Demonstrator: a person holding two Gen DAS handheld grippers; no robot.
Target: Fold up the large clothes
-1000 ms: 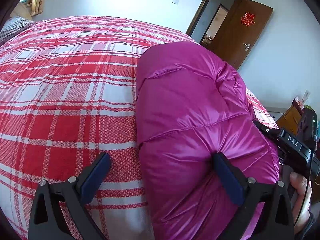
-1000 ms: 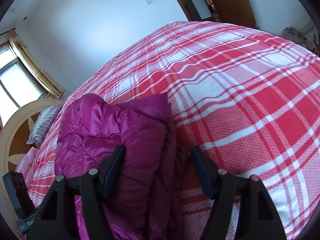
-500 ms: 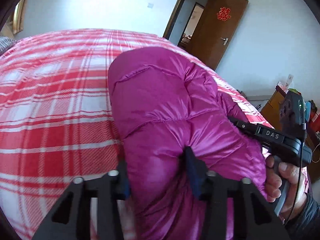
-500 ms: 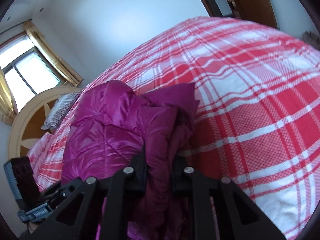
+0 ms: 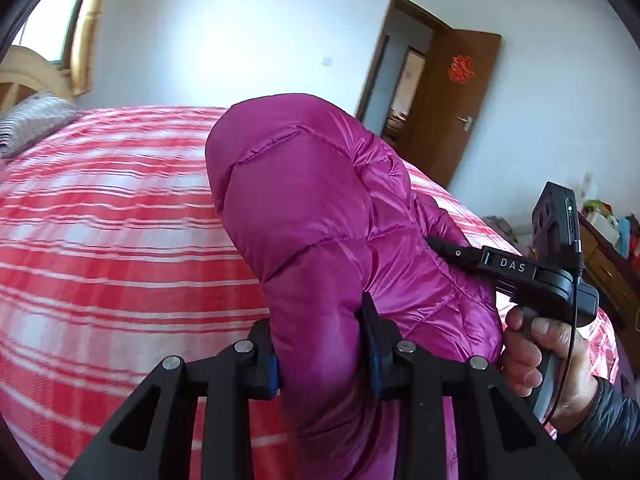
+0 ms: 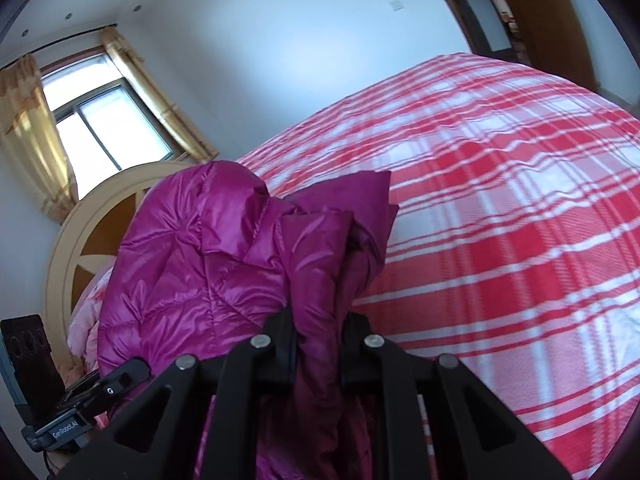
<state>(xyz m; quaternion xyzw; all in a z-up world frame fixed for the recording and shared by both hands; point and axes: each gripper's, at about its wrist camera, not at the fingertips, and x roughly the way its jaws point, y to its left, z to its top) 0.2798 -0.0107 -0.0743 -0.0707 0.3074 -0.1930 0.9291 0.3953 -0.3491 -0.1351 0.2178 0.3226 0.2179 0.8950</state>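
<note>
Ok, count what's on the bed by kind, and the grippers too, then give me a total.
Purple jacket: 1
Striped pillow: 1
Grippers, left gripper and right gripper, both shut on the jacket: 2
Total: 4

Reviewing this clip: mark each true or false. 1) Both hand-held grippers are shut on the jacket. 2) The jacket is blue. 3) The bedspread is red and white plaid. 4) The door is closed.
1) True: the left hand-held gripper and the right hand-held gripper each pinch the puffer jacket.
2) False: it is magenta.
3) True: the bedspread is red and white plaid.
4) False: the brown door stands open.
</note>
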